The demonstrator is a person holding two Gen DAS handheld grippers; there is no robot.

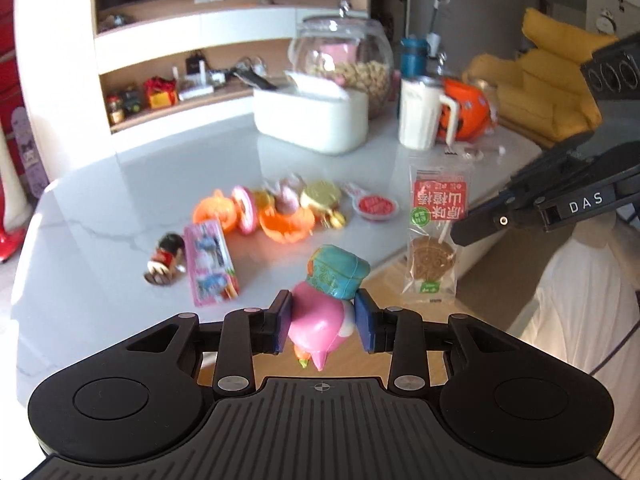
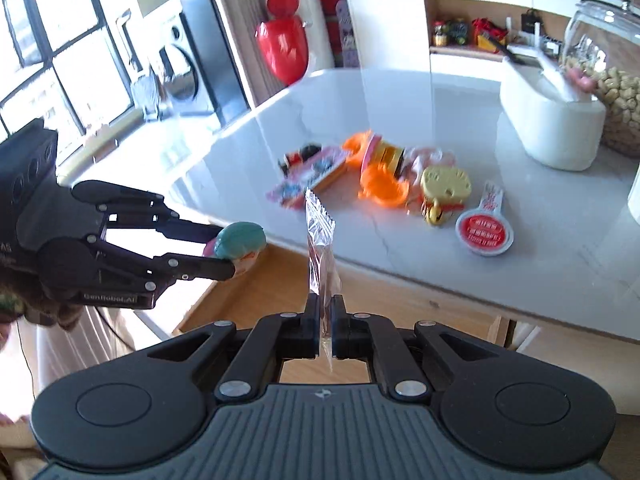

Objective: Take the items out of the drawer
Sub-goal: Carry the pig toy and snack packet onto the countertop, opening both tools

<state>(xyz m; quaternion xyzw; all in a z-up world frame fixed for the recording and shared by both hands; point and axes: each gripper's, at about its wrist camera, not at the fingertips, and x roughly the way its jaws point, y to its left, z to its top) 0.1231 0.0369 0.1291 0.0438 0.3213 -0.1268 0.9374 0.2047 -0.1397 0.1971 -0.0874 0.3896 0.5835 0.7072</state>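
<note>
Left tongs [image 1: 323,325] are pinching a toy [image 1: 320,320]; right tongs [image 2: 328,330] are pinching a wrapper [image 2: 320,248] edge-on. Both are hanging just short of the counter [image 2: 440,256], ahead.

The left gripper [image 1: 323,322] clamps a pink toy figure [image 1: 320,320] — beside it hangs a wrapped lollipop [image 1: 434,236] above the white table [image 1: 120,200].

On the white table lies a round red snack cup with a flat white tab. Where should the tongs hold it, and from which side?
Probably best by the flat white tab of the snack cup, coming from above on the side away from the toy pile. The tab sticks out past the round rim and looks thin enough for a narrow grip, while the cup body is wide and low. That side is bare table.
</note>
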